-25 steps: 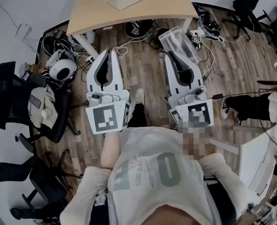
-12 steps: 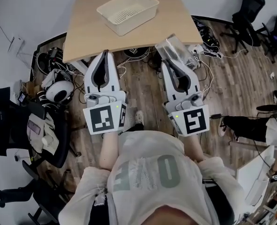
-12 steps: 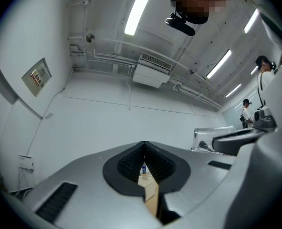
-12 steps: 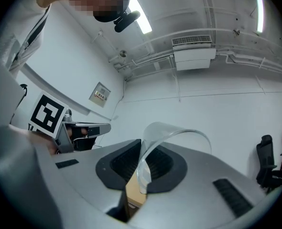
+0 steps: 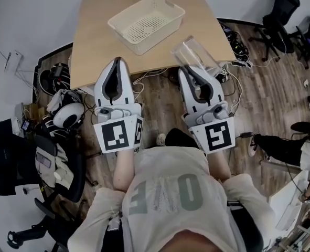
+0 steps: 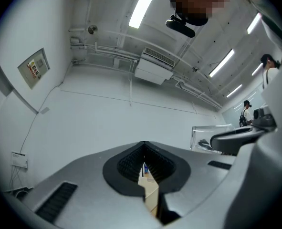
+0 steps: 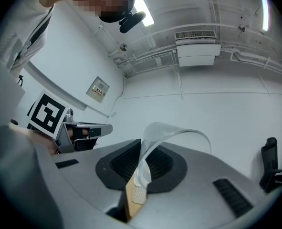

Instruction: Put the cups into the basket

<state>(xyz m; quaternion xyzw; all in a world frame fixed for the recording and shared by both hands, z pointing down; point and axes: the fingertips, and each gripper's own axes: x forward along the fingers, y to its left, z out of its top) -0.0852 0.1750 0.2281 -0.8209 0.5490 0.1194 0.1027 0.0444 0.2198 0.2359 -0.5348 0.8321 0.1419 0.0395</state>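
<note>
A person faces the table with the right gripper clamped on the wall of a clear plastic cup, the left gripper closed on nothing, and the white basket apparently bare, so every cup seems left to place.

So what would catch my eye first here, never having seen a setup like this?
Probably the clear plastic cup, its wall pinched by the right gripper at the near edge of the wooden table. Beside it, the left gripper is shut on nothing, and both carry bold black-and-white marker cubes. Farther back on the table sits a cream basket that looks empty.
</note>
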